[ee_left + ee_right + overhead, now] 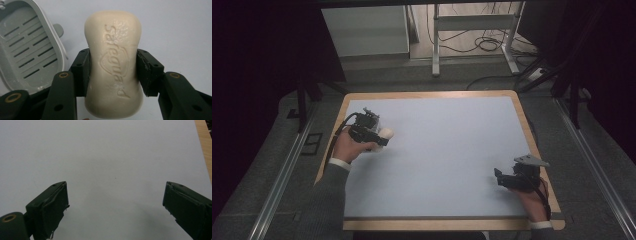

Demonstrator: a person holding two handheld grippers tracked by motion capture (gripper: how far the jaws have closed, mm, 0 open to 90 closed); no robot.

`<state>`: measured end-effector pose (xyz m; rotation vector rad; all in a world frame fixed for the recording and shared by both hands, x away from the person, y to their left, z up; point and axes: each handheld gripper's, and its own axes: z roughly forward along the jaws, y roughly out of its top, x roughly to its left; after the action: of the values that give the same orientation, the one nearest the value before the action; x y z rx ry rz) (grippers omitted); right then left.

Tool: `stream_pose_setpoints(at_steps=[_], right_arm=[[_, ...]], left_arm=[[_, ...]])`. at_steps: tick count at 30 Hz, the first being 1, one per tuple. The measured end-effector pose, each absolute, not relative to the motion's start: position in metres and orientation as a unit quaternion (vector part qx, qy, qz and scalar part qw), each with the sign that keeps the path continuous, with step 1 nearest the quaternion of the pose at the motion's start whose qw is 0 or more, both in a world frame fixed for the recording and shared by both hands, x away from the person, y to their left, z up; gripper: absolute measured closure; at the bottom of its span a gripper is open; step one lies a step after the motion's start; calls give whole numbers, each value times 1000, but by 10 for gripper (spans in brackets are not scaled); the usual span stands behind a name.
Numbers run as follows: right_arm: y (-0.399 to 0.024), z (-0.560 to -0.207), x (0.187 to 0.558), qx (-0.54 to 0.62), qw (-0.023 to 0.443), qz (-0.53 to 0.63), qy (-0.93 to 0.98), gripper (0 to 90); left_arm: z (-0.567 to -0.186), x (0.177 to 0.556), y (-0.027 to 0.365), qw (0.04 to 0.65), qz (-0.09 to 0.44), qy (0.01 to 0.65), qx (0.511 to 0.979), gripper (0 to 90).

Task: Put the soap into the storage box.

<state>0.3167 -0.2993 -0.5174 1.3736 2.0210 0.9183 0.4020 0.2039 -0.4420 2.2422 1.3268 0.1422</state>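
Item: soap bar (113, 67), clamped across its waist in my left gripper (112, 72), long axis toward 12 o'clock. Soap dish (27, 50) lies just beside, at 10 o'clock. My right gripper (115, 205): jaws spread, empty, well apart.

Left gripper (113, 72): black jaws, blocky rubber-like pads (147, 72) at the tips, small screw holes in the pad blocks, brass-ringed pivot holes (63, 74) on the links behind. Black cable (337, 137) loops off its rear toward 7 o'clock. Right gripper (115, 205): same black jaws, pad edges a bit frayed, brass ring at 8 o'clock; grey three-cornered plate (530, 161) on top. Person: grey sleeves (324, 195), white cuffs (339, 163) at both wrists.
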Motion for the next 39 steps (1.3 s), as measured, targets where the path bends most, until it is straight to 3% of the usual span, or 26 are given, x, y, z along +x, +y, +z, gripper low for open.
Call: stream_pose_setpoints(at_steps=[39], right_arm=[[-300,-519,317,509,268,332,748,62]], left_arm=[[-455,450,254,247,65,586,769,492]])
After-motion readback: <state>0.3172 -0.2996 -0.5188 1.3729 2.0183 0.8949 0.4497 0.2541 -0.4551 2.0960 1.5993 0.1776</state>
